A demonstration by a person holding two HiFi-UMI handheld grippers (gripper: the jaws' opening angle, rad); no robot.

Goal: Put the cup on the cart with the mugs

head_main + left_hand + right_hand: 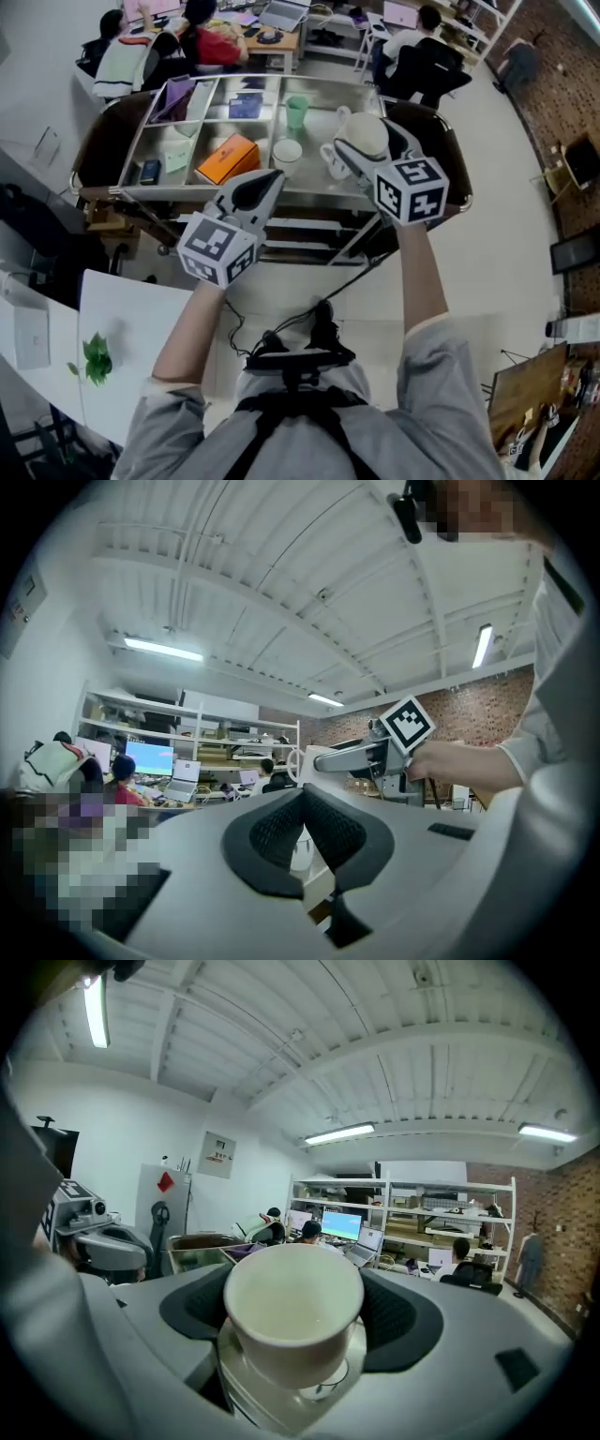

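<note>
White ceramic cup [293,1312], clamped across its walls in the right gripper's [356,155] wide-spread jaws, held up near the cart. It looks stiff, glossy, likely slippery and chippable, so the body hold suits. Left gripper [305,832] is closed, empty. Ahead, the steel cart [319,194] and its mugs [287,152]. No readable print.

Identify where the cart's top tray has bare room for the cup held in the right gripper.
Bare steel shows on the tray right of the green cup, up to the right rim. Left compartments are crowded: orange box, blue box, purple item.
</note>
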